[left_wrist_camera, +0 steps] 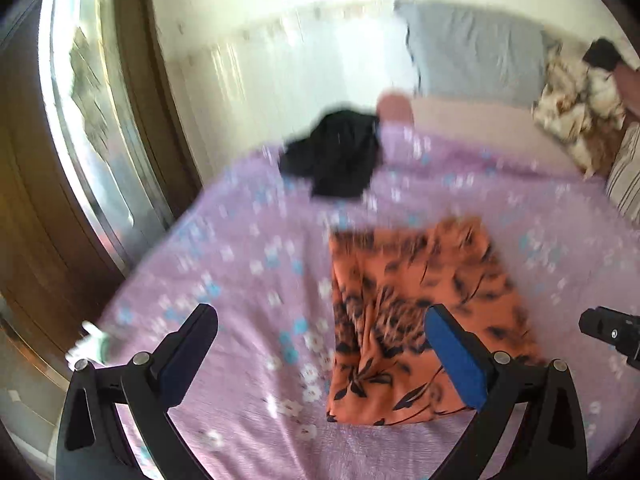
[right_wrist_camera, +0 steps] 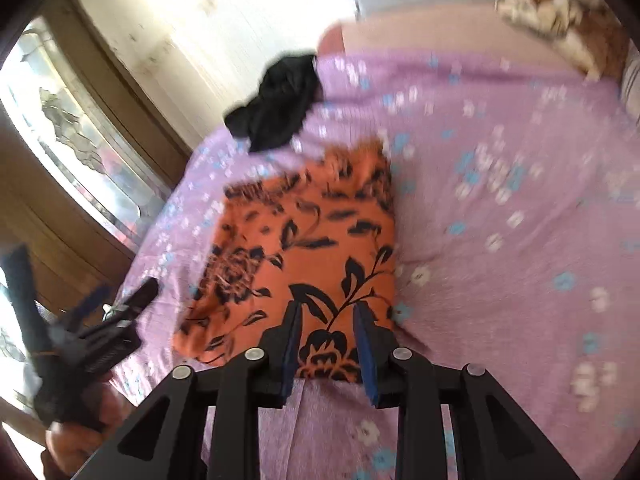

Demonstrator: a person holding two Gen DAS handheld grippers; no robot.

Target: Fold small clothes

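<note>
Orange garment w/ black floral print [left_wrist_camera: 420,320] [right_wrist_camera: 304,256] lies folded into a rough rectangle on the purple flowered bedspread [left_wrist_camera: 248,248] [right_wrist_camera: 500,240], near the bed's front-middle. Far edge looks rumpled; blur hides the fold lines there.

Left gripper [left_wrist_camera: 320,336] hangs above the bed, fingers spread wide, nothing between them; its right finger sits over the orange garment's near-left part in the left wrist view, contact can't be told. Right gripper [right_wrist_camera: 326,332] hovers over the garment's near edge, jaws partly apart w/ a gap showing print between the blue pads [right_wrist_camera: 366,356]; not pinching the cloth as far as visible.

Black garment [left_wrist_camera: 332,152] [right_wrist_camera: 276,100] lies crumpled farther back, at the bedspread's far-left edge, well apart from the orange one.

No containers in view. Beyond the bedspread: pink sheet [left_wrist_camera: 480,120] [right_wrist_camera: 420,32], grey pillow [left_wrist_camera: 472,44], a brown-and-cream patterned cloth [left_wrist_camera: 576,104] [right_wrist_camera: 560,8] at far right, striped fabric [left_wrist_camera: 628,168] cut off by the frame edge. A dark item atop the patterned cloth is too blurred to ID.

Window w/ wooden frame [left_wrist_camera: 88,120] [right_wrist_camera: 72,128] at left, glass overexposed. Both views motion-blurred; the left gripper's body appears smeared at the lower left of the right wrist view.
</note>
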